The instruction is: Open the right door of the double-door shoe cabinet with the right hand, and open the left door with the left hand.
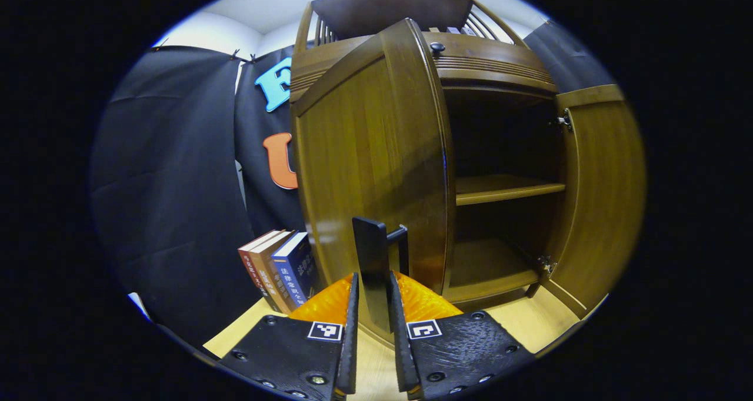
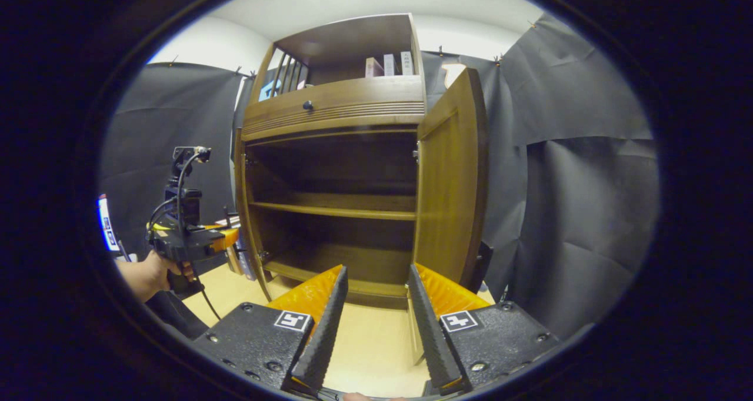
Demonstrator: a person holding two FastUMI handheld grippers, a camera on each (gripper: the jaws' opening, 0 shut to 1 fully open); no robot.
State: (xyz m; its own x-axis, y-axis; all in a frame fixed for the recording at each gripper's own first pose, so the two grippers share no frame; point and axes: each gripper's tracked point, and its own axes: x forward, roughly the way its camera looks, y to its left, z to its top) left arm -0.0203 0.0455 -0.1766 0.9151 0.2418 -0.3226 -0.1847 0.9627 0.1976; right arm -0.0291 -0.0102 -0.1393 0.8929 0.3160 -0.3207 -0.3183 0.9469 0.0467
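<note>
1. Left tool (image 1: 372,292) closed on the dark bar handle (image 1: 376,254) of the left door (image 1: 370,154), both fingers (image 1: 352,307) pressed against the slim upright grip near the door's free edge.
2. Right tool (image 2: 376,298) gaping and empty, aimed into the cabinet from in front; right door (image 2: 450,177) just beyond its right finger, swung well out, untouched.
3. Seen from the right gripper view: left tool (image 2: 226,239) off to the side in a person's hand (image 2: 156,274), cable trailing.
4. Shoe cabinet (image 2: 335,110) standing on a pale floor (image 2: 376,342), both doors open, bare shelves (image 2: 335,210) exposed inside.
5. Likely handling: stiff panels of varnished brown wood, glossy and probably slick on the flat faces, pivoting on small metal hinges (image 1: 565,120); moderate weight, free swing. Best hold judged to be the handle, farthest from the hinges, not the polished face.
6. Shapes and textures: framed flat door panels, ribbed moulding under a top drawer with a small round knob (image 1: 437,47), slatted rail above.
7. Alongside: leaning books (image 1: 279,268) at the cabinet's left flank, black cloth wall behind.
</note>
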